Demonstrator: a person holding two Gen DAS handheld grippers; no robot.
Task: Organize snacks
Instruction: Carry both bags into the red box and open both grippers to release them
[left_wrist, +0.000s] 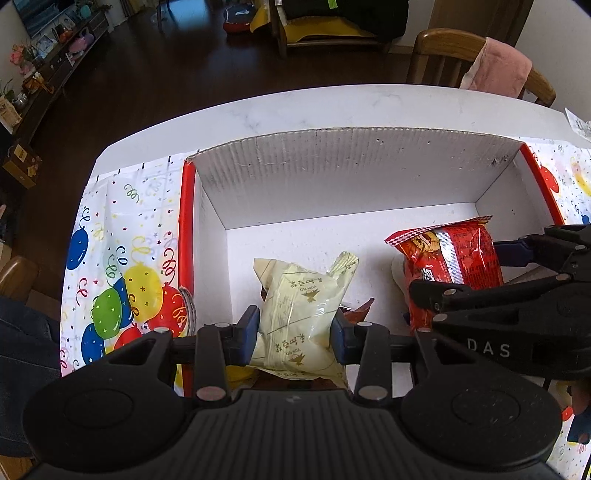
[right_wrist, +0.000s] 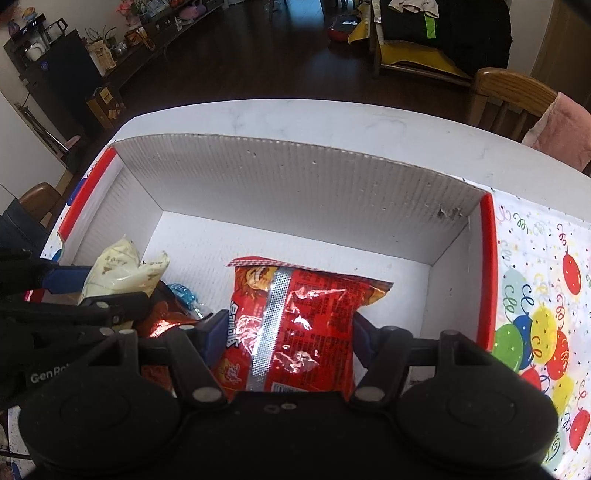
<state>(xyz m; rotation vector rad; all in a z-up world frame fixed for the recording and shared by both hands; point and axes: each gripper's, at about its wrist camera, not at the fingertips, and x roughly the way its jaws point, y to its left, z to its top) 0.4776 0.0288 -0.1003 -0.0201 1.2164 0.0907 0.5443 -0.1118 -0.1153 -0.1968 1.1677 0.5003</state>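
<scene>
Both grippers hang over the cardboard box (left_wrist: 332, 173): left gripper (left_wrist: 295, 332) clamps a cream pastry packet (left_wrist: 303, 306), right gripper (right_wrist: 286, 332) pinches a red noodle packet (right_wrist: 295, 314). Placing step; next, lower and release both 2 side by side.

box (right_wrist: 295, 177) far half free, walls around

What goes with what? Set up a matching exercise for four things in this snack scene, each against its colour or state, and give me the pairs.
Column one:
1. left tool
2. right tool
3. cardboard box
4. tablecloth

Column two:
A. printed with balloons
B. shut on the red snack bag
C. white inside, red-edged
D. shut on the pale yellow snack packet

Pairs: 1-D, 2-B, 3-C, 4-A
</scene>
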